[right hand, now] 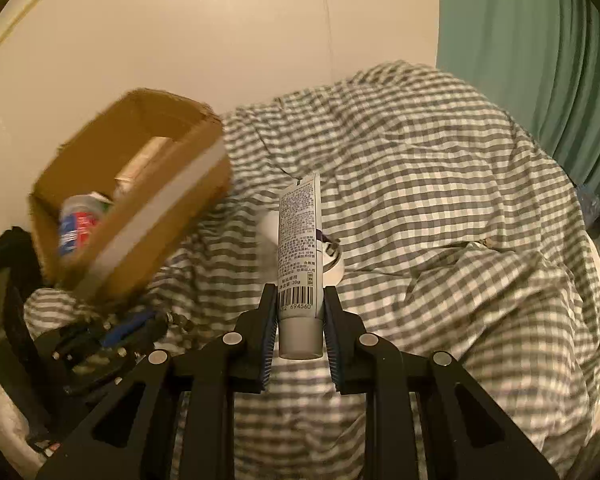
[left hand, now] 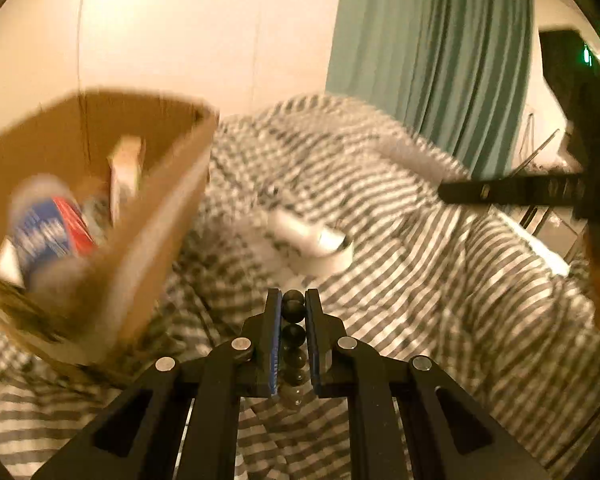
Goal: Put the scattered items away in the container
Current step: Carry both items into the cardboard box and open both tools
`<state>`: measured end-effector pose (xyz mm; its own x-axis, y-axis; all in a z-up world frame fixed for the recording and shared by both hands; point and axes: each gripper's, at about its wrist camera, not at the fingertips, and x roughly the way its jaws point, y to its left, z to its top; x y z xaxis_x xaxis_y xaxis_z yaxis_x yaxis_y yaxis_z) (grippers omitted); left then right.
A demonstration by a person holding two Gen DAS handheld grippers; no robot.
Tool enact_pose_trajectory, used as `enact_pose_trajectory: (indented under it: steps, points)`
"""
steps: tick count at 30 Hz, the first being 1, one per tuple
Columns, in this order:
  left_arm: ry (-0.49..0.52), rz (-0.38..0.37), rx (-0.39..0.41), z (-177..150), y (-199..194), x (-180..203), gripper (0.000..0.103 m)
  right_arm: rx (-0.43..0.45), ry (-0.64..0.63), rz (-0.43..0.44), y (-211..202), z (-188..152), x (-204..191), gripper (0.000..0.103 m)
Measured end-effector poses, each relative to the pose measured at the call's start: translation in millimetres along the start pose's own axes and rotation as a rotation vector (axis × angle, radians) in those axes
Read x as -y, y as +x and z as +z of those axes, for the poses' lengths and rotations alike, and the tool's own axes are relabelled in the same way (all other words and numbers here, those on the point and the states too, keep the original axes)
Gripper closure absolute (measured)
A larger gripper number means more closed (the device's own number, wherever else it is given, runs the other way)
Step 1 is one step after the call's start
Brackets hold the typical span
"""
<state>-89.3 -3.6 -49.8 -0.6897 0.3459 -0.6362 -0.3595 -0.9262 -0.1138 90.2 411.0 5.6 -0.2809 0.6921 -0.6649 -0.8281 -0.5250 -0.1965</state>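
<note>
Gingham bedspread (right hand: 440,168) rumpled across the bed, cream wall behind, teal curtain (left hand: 432,64) at right. Cardboard box (right hand: 168,216) on the cover at left, a blue-and-red bottle (right hand: 78,228) among the things inside. Left gripper (left hand: 293,300) nearly closed, pinching a string of dark beads (left hand: 293,336) between its pads. Right gripper (right hand: 301,292) clamped on a grey tube (right hand: 300,248) near its cap, crimped end pointing away. White object (left hand: 312,236) lying loose on the cover beside the box

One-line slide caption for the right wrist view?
Right gripper clamps a small tube above the checked bedding, cardboard box waiting at left.
</note>
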Motion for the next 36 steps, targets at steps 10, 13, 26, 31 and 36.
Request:
enact_pose_trajectory:
  steps: [10,13,26,31,36]
  points:
    - [-0.014,0.037,0.161,77.1,-78.1,-32.1,0.092,0.113,-0.061,0.07,-70.5,4.2,-47.9,0.082]
    - [-0.037,0.066,0.204,102.0,-91.1,-56.7,0.092,0.14,-0.104,0.105,-80.5,21.2,-72.9,0.082]
    - [-0.201,0.223,0.12,91.0,-33.3,-193.1,0.092,0.138,-0.219,0.289,13.2,102.5,-192.8,0.082]
    - [-0.189,0.266,0.099,81.0,-17.4,-206.5,0.092,0.088,-0.188,0.334,72.7,117.6,-223.3,0.081]
    - [-0.229,0.254,0.116,79.7,-19.3,-214.9,0.072,0.081,-0.144,0.328,87.2,121.6,-222.5,0.053]
